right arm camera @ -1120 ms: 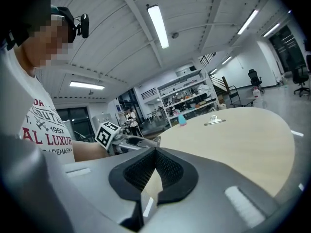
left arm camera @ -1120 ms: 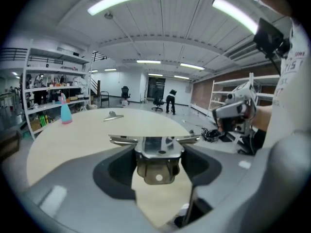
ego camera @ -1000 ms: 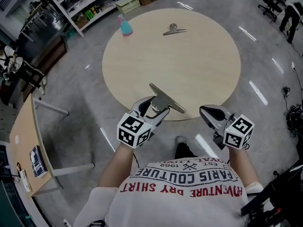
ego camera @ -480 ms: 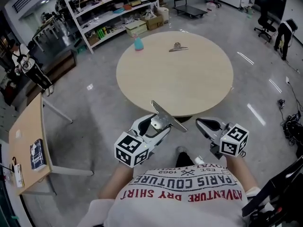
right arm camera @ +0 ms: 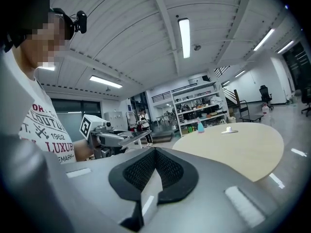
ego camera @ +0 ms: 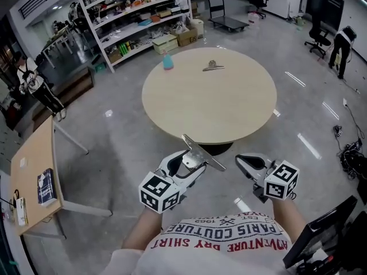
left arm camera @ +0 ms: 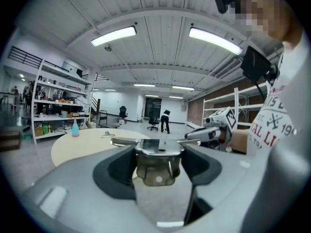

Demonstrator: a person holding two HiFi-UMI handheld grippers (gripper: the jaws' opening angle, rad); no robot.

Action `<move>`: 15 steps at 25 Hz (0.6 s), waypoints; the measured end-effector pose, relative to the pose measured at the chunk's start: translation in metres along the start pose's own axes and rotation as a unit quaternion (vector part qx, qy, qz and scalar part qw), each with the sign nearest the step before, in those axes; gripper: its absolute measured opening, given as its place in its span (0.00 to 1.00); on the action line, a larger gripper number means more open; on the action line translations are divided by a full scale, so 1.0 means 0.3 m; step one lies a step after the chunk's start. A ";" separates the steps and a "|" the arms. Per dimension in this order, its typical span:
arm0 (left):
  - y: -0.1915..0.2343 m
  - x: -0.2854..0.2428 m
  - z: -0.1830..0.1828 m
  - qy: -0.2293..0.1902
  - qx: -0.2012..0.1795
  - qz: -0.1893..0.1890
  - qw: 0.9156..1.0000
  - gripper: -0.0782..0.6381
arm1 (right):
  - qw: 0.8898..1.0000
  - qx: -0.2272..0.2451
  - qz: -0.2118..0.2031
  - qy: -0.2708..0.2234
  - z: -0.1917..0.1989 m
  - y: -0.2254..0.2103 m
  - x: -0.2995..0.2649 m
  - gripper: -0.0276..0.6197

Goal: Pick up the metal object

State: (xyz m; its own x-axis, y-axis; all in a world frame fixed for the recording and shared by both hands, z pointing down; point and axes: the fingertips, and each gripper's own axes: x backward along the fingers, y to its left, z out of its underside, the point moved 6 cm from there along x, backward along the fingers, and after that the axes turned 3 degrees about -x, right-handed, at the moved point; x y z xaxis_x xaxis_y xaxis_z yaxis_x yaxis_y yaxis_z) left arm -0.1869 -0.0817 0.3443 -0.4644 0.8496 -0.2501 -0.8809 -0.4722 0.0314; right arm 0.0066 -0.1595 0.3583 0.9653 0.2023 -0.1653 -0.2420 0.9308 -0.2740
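Observation:
A large metal clip [ego camera: 202, 152] is clamped between the jaws of my left gripper [ego camera: 191, 160], held in the air short of the round table [ego camera: 229, 110]. In the left gripper view the metal clip [left arm camera: 156, 160] fills the gap between the jaws, its flat plate on top. My right gripper [ego camera: 244, 160] hangs beside it to the right, shut and empty; the right gripper view shows its pads [right arm camera: 165, 171] pressed together. A second metal clip [ego camera: 213, 67] lies on the table's far side.
A blue bottle [ego camera: 167, 61] stands at the table's far left edge. Shelving [ego camera: 123, 13] with boxes lines the back. A small desk [ego camera: 31, 171] is at the left, with a person [ego camera: 35, 85] beyond it. Polished floor surrounds the table.
The round table now sits farther from both grippers and more of the room shows. The left gripper still holds the clip; the right one stays shut.

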 end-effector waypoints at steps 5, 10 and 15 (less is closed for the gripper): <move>-0.186 0.033 -0.002 -0.001 -0.024 -0.003 1.000 0.50 | 1.000 0.004 -0.002 -0.010 0.052 0.084 0.164 0.04; -0.444 0.109 0.043 -0.008 -0.001 -0.001 1.000 0.50 | 1.000 -0.027 -0.004 -0.005 0.195 0.209 0.370 0.04; -0.623 0.179 0.051 -0.002 -0.004 0.003 1.000 0.50 | 0.999 -0.052 -0.004 -0.016 0.268 0.305 0.516 0.04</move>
State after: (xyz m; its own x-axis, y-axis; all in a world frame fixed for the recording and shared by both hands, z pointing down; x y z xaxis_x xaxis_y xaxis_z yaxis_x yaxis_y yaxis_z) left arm -0.0487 0.0556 0.3399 -0.4692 0.8481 -0.2459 -0.8777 -0.4786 0.0242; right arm 0.1418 -0.0185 0.3837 0.9696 0.2051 -0.1332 -0.2408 0.8966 -0.3718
